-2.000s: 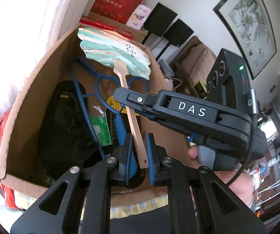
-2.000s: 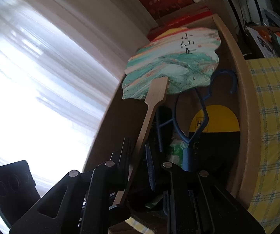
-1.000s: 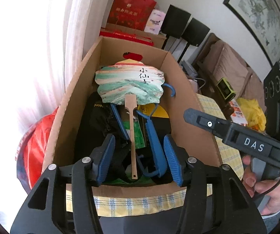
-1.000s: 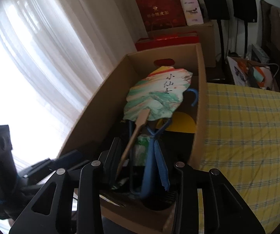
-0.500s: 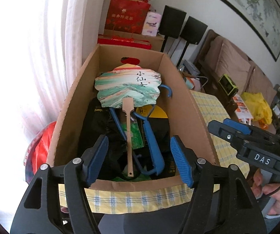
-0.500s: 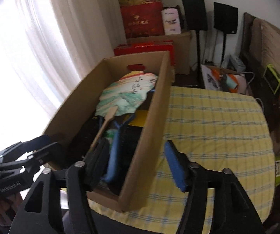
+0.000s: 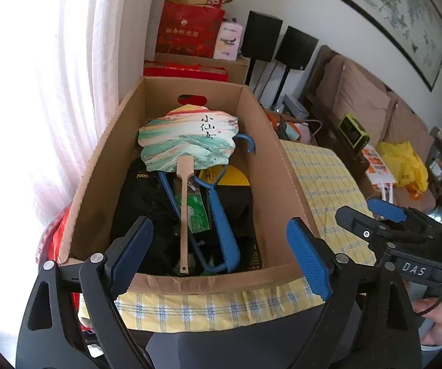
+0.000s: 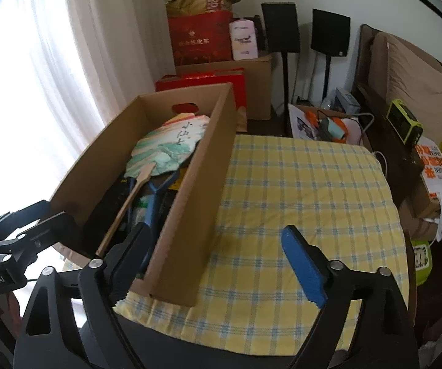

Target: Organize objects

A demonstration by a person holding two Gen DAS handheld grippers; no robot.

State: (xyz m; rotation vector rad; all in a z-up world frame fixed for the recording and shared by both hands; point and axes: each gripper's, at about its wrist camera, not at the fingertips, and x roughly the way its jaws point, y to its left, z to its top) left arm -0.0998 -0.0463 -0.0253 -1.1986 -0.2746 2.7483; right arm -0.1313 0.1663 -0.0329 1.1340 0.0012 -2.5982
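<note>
A painted hand fan [image 7: 190, 146] [image 8: 167, 149] with a wooden handle lies loose inside an open cardboard box [image 7: 277, 166] [image 8: 199, 190], on top of a blue hanger [image 7: 222, 215] and dark items. My left gripper [image 7: 221, 255] hovers before the box's near wall; its jaws are opening wide with nothing between them. My right gripper [image 8: 221, 261] sits over the box's right wall and the yellow checked tablecloth [image 8: 307, 190]; its jaws are also opening and hold nothing. Each gripper shows at the other view's edge.
Red gift bags [image 8: 202, 37] and a second carton [image 8: 254, 83] stand behind the box. Two black speakers [image 8: 307, 30] on stands line the wall. A sofa [image 8: 411, 86], a green device [image 8: 404, 123] and shopping bags [image 8: 439, 166] crowd the right. White curtains [image 8: 36, 77] hang at left.
Both grippers let go of the fan handle, opened wide and pulled back from the box. The fan now lies in the box. The right gripper swung right over the tablecloth.
</note>
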